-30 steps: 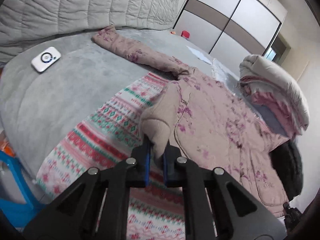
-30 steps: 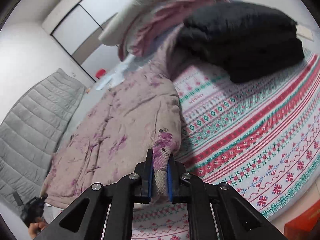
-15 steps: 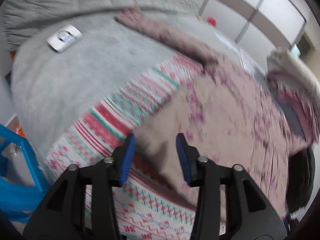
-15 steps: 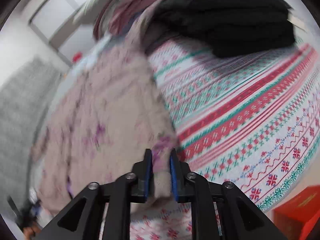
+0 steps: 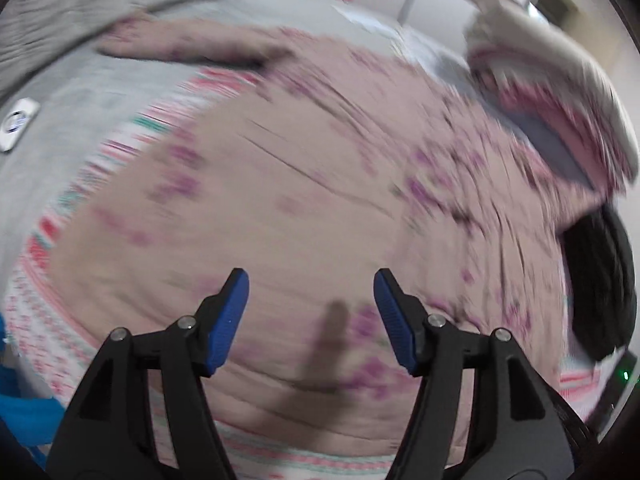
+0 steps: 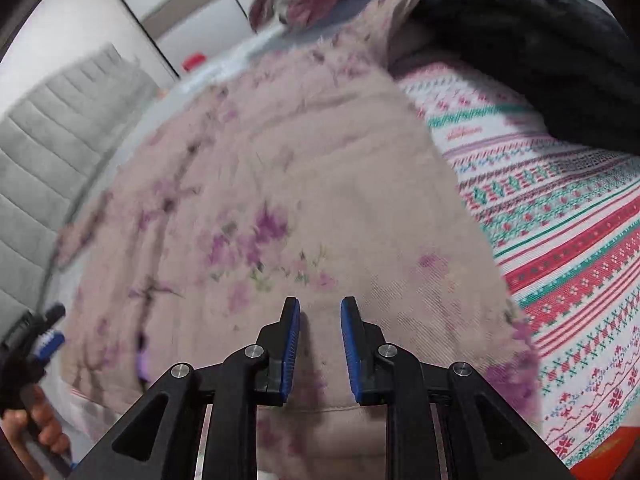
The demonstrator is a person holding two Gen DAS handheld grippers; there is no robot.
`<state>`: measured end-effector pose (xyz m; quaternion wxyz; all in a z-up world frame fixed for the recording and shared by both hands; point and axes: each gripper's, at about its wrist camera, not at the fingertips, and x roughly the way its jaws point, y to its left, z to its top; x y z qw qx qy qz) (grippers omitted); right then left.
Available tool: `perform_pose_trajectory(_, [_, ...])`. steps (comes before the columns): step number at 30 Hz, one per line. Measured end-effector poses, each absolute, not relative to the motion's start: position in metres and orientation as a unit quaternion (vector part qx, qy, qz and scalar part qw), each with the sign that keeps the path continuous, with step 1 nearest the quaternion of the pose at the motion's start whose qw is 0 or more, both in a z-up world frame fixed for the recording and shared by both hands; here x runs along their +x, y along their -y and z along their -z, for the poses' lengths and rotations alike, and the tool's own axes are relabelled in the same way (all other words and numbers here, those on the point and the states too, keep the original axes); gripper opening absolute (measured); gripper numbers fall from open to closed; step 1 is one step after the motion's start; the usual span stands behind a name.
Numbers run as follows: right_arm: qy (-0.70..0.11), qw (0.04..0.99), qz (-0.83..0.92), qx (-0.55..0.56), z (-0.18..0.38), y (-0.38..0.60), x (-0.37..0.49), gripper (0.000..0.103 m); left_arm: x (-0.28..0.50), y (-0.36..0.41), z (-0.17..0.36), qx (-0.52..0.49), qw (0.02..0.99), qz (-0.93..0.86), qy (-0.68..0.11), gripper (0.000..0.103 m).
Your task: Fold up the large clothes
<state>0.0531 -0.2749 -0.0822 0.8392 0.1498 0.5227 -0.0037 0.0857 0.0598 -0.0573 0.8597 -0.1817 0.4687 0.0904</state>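
Below my left gripper (image 5: 311, 312) lies the pink floral coat (image 5: 312, 184), spread flat over the patterned blanket (image 5: 64, 200). My left fingers are spread wide with nothing between them, and their shadow falls on the fabric just beneath. The view from this wrist is smeared by motion, so fine detail on the cloth is hard to read. Ahead and to the left of the gripper, one sleeve of the coat stretches out onto the grey bedding (image 5: 72, 92). Far to the left sits a small white device (image 5: 18, 124) on that grey cover. Ahead and to the right I see a stack of folded clothes (image 5: 560, 92), and nearer on the right a dark folded garment (image 5: 600, 280) touching the coat's edge.

My right gripper (image 6: 320, 316) hovers low over the same coat (image 6: 280, 200), its blue pads parted by a modest gap and holding nothing; I cannot tell whether they touch the fabric. To the right of it the blanket (image 6: 580, 260) shows its red and green bands, and ahead on the right the dark garment (image 6: 540, 52) rests on top of it. Far to the left of this gripper, my left hand (image 6: 36, 420) grips the other tool's handle at the coat's far edge.
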Motion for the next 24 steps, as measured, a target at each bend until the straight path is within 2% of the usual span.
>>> perform_pose_trajectory(3, [-0.528, 0.832, 0.01, 0.168, 0.089, 0.277, 0.065, 0.022, 0.101, -0.034, 0.055, -0.193, 0.848, -0.061, -0.49, 0.066])
perform_pose_trajectory(8, [-0.491, 0.85, 0.014, 0.189, 0.076, 0.284, 0.07, 0.022, 0.134, -0.008, 0.015, -0.212, 0.852, -0.026, -0.478, 0.066])
perform_pose_trajectory(11, [-0.487, 0.852, 0.025, 0.193, 0.078, 0.289, 0.079, 0.022, 0.16, 0.007, -0.001, -0.201, 0.864, -0.003, -0.462, 0.081])
perform_pose_trajectory(15, [-0.482, 0.85, 0.018, 0.21, 0.081, 0.292, 0.082, 0.022, 0.184, 0.011, 0.03, -0.147, 0.88, -0.015, -0.452, 0.081])
perform_pose_trajectory(19, [-0.476, 0.844, 0.005, 0.246, 0.08, 0.309, 0.081, 0.022, 0.207, -0.007, 0.094, -0.151, 0.83, -0.042, -0.535, 0.08])
perform_pose_trajectory(22, [-0.475, 0.844, 0.011, 0.25, 0.07, 0.324, 0.104, 0.022, 0.207, -0.023, 0.081, -0.178, 0.849, -0.037, -0.497, 0.081])
perform_pose_trajectory(24, [-0.463, 0.856, 0.021, 0.229, 0.049, 0.338, 0.134, 0.027, 0.21, -0.03, 0.074, -0.176, 0.856, -0.039, -0.484, 0.081])
